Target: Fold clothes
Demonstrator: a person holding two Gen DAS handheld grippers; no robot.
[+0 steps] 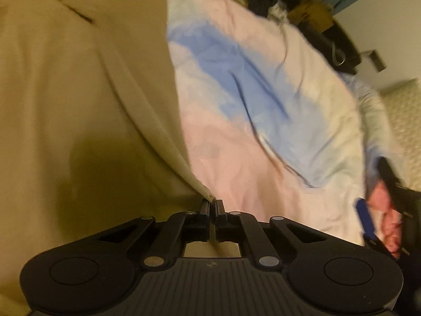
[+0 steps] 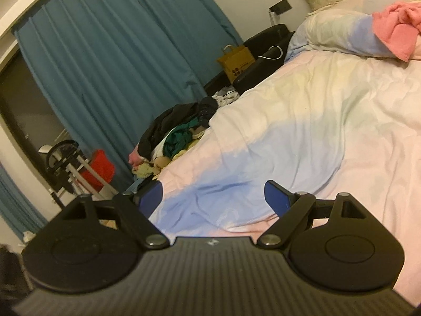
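Note:
A large beige garment [image 1: 79,92] fills the left half of the left wrist view, lying over the pastel pink and blue duvet [image 1: 250,100]. My left gripper [image 1: 212,202] is shut on the edge of this beige garment, which runs up from the fingertips in a taut fold. My right gripper [image 2: 214,193] is open and empty, its blue pads [image 2: 276,197] spread above the duvet [image 2: 302,131]. The right gripper's blue pad also shows in the left wrist view [image 1: 364,216], held by a hand at the right edge.
A pile of mixed clothes [image 2: 179,139] lies at the duvet's far left edge. A pink garment [image 2: 397,31] rests on the pillow [image 2: 342,31]. Blue curtains [image 2: 118,65], a yellow paper bag [image 2: 236,63] and a red bin [image 2: 101,168] stand beyond the bed.

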